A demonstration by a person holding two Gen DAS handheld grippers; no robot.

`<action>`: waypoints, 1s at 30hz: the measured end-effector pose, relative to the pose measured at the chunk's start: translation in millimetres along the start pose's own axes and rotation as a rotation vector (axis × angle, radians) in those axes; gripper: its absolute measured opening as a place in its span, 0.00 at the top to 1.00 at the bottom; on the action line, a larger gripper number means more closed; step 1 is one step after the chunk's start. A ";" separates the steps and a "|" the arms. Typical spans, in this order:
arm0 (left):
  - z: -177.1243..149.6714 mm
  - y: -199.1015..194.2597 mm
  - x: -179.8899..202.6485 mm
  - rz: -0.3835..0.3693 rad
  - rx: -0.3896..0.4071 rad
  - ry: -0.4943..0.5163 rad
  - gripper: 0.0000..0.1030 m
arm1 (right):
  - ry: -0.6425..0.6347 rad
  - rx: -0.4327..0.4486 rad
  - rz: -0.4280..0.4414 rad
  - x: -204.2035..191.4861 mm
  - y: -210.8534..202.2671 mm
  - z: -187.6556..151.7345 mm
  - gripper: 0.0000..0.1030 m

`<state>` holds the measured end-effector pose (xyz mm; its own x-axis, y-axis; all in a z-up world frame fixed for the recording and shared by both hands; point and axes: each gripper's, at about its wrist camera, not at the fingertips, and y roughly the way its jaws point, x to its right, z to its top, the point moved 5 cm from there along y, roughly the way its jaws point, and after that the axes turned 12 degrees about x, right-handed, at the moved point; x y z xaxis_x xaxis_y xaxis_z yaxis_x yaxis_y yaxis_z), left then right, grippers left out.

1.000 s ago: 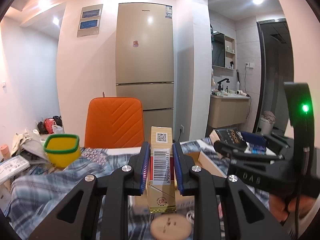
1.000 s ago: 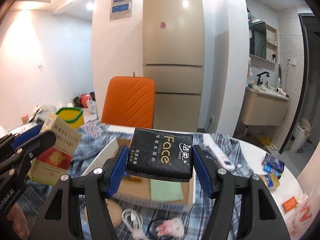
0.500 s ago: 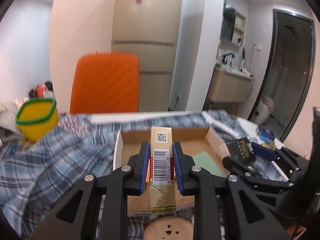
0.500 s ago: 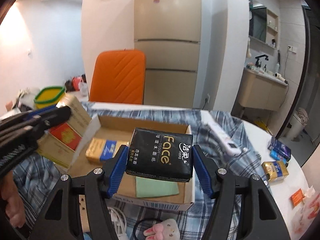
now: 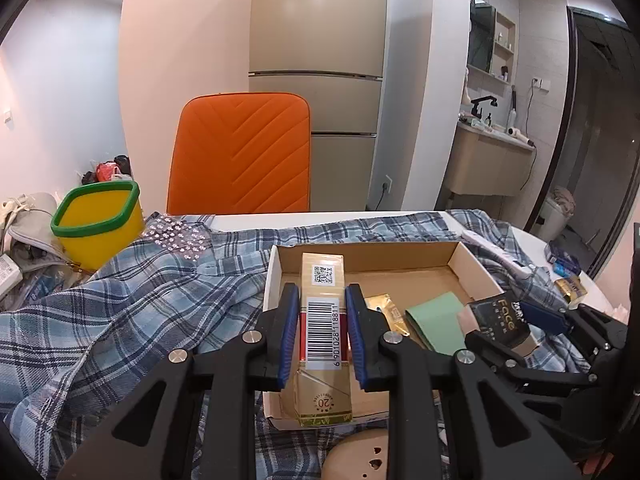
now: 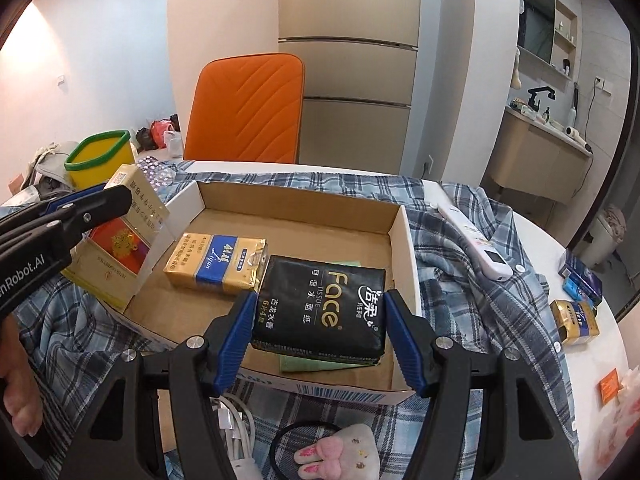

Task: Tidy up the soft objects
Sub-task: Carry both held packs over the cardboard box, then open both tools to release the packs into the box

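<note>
The left gripper (image 5: 322, 334) was clenched on a gold cigarette box (image 5: 322, 312), held over the left edge of the open cardboard box (image 6: 408, 248) on the plaid cloth (image 5: 120, 308). The right gripper (image 6: 320, 334) gripped a black tissue pack (image 6: 320, 304) low over the box's near right part, above a green sheet (image 5: 436, 320), beside a gold-and-blue pack (image 6: 218, 262) lying inside

A white table (image 6: 576, 276) is carrying a plaid cloth (image 6: 460, 248) spread over most of it. A cardboard box (image 6: 408, 248), a remote (image 6: 476, 240) and a yellow tub (image 6: 100, 156) are sitting on the cloth, while small packs (image 6: 576, 316) are lying on the bare right edge.
</note>
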<state>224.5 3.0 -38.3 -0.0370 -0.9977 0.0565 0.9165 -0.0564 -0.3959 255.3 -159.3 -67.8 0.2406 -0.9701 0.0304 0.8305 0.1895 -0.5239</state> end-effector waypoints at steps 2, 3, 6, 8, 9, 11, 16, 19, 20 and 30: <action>-0.8 2.3 -0.3 0.013 0.001 0.011 0.79 | 0.003 -0.005 -0.003 0.5 1.3 0.0 0.36; -1.7 2.9 -0.1 0.017 0.003 0.017 0.79 | 0.005 -0.009 -0.004 0.9 2.7 -0.2 0.36; -6.1 7.5 -1.1 0.026 -0.012 0.018 0.79 | 0.010 -0.030 0.000 1.5 6.6 -3.0 0.36; -8.5 9.8 -1.6 0.028 -0.019 0.022 0.79 | 0.018 -0.045 0.006 1.7 9.5 -5.1 0.36; -9.1 10.0 -1.6 0.026 -0.020 0.021 0.79 | 0.023 -0.053 0.010 2.2 11.0 -6.1 0.36; -9.6 9.2 -1.1 0.024 -0.015 0.018 0.78 | 0.033 -0.062 0.019 3.3 12.4 -7.2 0.34; -8.6 4.9 -3.7 -0.013 -0.003 -0.045 0.35 | 0.060 -0.015 0.011 8.4 3.9 -1.9 0.16; -4.6 -0.2 -3.0 -0.030 0.015 -0.049 0.34 | 0.073 -0.001 -0.004 13.9 -1.7 0.1 0.16; -3.7 -1.4 -3.2 -0.036 0.017 -0.058 0.34 | 0.080 0.000 -0.008 16.5 -2.5 0.8 0.16; 11.8 -32.5 3.3 -0.045 0.109 -0.034 0.16 | 0.095 0.069 -0.039 28.8 -24.8 16.9 0.16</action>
<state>199.4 2.0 -14.4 -0.0677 -0.9923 0.1036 0.9522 -0.0953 -0.2901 250.2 -189.4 -39.6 0.1612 -0.9864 -0.0332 0.8715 0.1580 -0.4642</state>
